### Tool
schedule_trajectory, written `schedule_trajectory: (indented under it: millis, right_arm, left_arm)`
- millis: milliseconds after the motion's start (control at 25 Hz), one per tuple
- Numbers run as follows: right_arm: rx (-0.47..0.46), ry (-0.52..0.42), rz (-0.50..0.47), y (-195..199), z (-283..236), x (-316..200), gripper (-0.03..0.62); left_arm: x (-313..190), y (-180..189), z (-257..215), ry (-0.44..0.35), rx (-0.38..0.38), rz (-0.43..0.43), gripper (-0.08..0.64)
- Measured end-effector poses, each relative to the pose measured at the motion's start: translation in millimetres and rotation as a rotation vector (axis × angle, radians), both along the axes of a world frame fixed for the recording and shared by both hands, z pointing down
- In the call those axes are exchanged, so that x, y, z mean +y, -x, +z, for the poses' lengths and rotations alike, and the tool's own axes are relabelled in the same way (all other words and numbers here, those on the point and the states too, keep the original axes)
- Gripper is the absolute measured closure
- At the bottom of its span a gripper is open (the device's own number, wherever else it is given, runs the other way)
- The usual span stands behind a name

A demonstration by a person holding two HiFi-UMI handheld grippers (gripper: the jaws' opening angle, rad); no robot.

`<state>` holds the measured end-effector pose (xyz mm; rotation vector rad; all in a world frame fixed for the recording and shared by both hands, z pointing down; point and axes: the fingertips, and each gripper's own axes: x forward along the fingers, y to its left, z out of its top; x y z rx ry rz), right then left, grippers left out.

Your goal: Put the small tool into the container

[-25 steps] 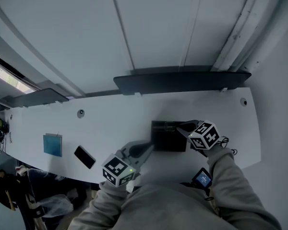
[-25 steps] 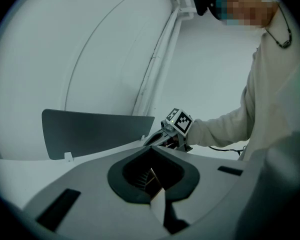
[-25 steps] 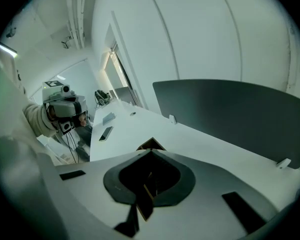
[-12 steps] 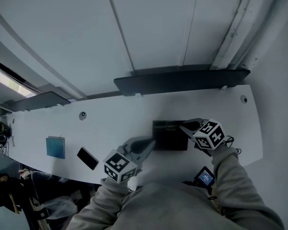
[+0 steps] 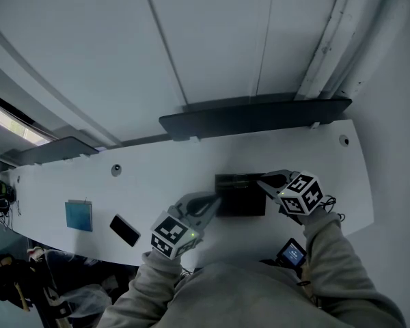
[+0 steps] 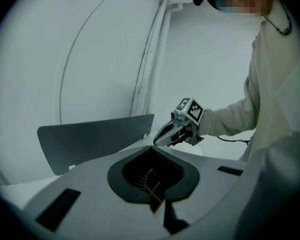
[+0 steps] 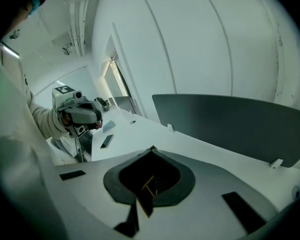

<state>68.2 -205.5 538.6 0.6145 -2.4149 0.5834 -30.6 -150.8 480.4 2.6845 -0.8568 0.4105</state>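
Obs.: the container (image 5: 240, 195), a dark shallow box, sits on the white desk (image 5: 164, 176) directly in front of the person, near the desk's front edge.

Left tongs (image 5: 213, 203): tips are at the container's 9 o'clock side, at or just beside its wall; I cannot tell whether they touch it. In the left gripper view the jaws meet at the tip with nothing clamped between them, so they are closed and empty. Judgement: they are parked there to steady the box or simply to wait beside it.

Right tongs (image 5: 265, 180): tips sit over the container's 2 o'clock corner, pointing downward across the rim. Jaws are together and carry nothing. The left gripper view shows them from outside, also pinched and empty.

Small tool: not visible in any view. The container's interior is too dark to read. Judgement: with both tongs empty and gathered at the box, the tool most likely lies inside already, but this is unconfirmed.

Other items: a phone (image 5: 125, 230) and a blue card (image 5: 78, 216) lie well apart at the container's 9 o'clock, and a dark panel (image 5: 253, 115) stands at 12 o'clock.
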Motion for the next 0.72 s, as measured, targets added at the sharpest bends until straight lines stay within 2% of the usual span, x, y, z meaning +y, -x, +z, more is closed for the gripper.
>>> schedule_trajectory:
  millis: [160,360,520,720]
  right_arm:
    - [-0.043,-0.003,0.022,-2.8,-12.1,2.6,0.571]
    - [-0.108,-0.066,0.034,-8.9,-55.8,13.6,0.571]
    - [-0.119,-0.132,0.029,-9.2,-76.9,22.2,0.571]
    - [-0.150,-0.122,0.043,-9.9,-79.1,27.6,0.572]
  left_arm:
    - [-5.2,-1.1,-3.4,-0.005,0.019,-0.010,0.558]
    - [-7.4,-2.9,-6.4,-0.015,0.025,-0.023,0.558]
    - [-7.8,-4.1,-4.3,-0.031,0.008,-0.027,0.558]
    - [-5.2,-4.2,-0.6,-0.024,0.026,-0.033,0.558]
